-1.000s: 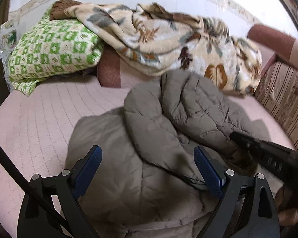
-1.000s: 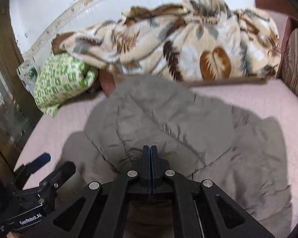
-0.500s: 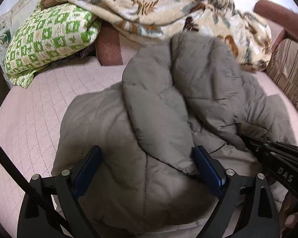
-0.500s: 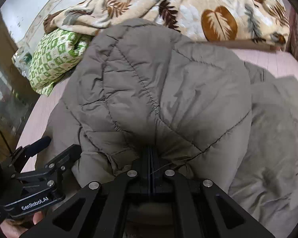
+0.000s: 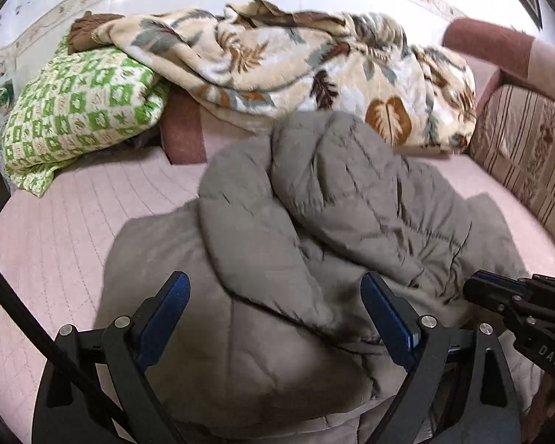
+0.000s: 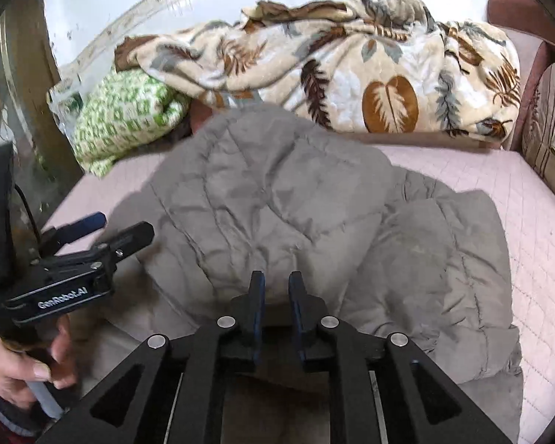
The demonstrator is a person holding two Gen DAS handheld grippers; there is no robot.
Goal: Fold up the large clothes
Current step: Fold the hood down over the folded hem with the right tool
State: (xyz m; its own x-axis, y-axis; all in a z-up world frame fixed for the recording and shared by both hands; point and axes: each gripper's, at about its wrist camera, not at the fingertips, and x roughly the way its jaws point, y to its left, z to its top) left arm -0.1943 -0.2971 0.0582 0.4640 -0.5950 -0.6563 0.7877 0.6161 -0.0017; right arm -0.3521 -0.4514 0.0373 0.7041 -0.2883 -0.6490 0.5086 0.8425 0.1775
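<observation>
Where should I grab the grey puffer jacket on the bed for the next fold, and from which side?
Probably the loose, thin edge of the grey puffer jacket lying flat on its right side, coming in low from the right above the pink mattress. The puffy, doubled-over middle looks too thick for the right gripper.

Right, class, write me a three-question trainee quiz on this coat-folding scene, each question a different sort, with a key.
1. True or false: the right tongs are clamped on the grey padded coat.
2. Multiple choice: what lies beside the leaf-print blanket at the back left? A) a green-and-white patterned cushion B) a laptop C) a folded towel
3. Fill in: the left tongs are ____, with the coat between the blue pads untouched.

Key: 1 false, a narrow gap shows; 2 A; 3 open
</observation>
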